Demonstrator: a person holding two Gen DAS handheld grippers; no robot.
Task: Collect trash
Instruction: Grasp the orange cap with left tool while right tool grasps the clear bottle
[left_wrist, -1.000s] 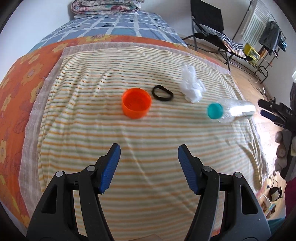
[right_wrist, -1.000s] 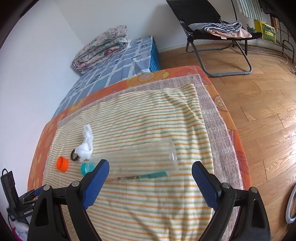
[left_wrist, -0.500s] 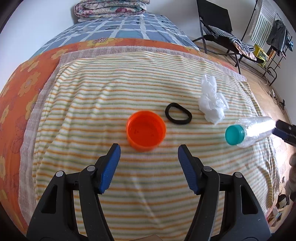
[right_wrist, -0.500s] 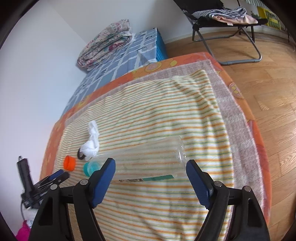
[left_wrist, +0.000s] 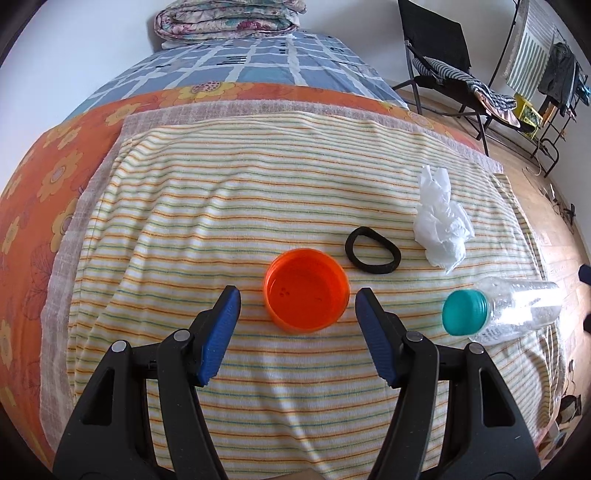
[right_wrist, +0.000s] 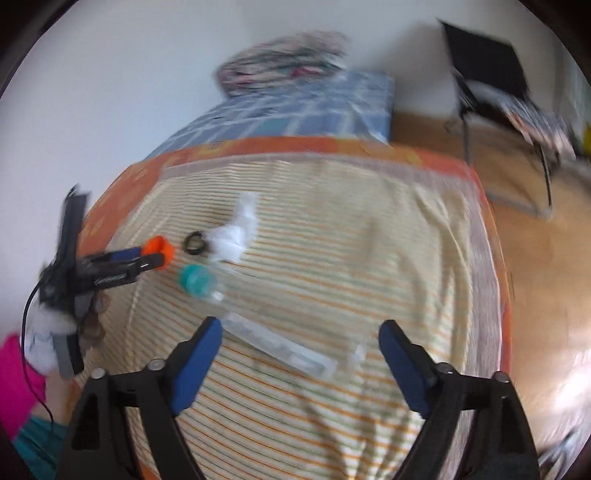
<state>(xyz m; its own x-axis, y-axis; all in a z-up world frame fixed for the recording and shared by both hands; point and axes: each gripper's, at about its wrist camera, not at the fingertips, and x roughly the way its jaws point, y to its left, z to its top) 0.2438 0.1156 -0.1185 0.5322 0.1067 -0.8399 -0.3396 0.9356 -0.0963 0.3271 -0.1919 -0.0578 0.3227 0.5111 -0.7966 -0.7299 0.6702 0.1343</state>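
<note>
The left gripper (left_wrist: 297, 299) hangs over the striped blanket (left_wrist: 221, 206) on the bed, its blue pads spread apart with the orange cap (left_wrist: 306, 293) lying between them, open side up. The pads flank the cap without pressing on it, so it is not gripped. Just beyond the cap lies a black hair tie (left_wrist: 372, 255), and past that, toward the blanket's right edge, a crumpled white tissue (left_wrist: 441, 221). A clear plastic bottle (left_wrist: 517, 310) with a teal cap (left_wrist: 466, 312) lies on its side near the right edge, cap end pointing inward.

The right gripper (right_wrist: 300, 347) (its view is badly blurred) hovers above the bottle's body, jaws widening, with the bottle lying on the blanket below and between them; the pads do not touch it. From that side the left gripper shows at the blanket's left edge, its tips around the orange cap. At the far end of the bed a folded quilt (left_wrist: 229, 18) rests on a blue checked cover (left_wrist: 258, 62).
</note>
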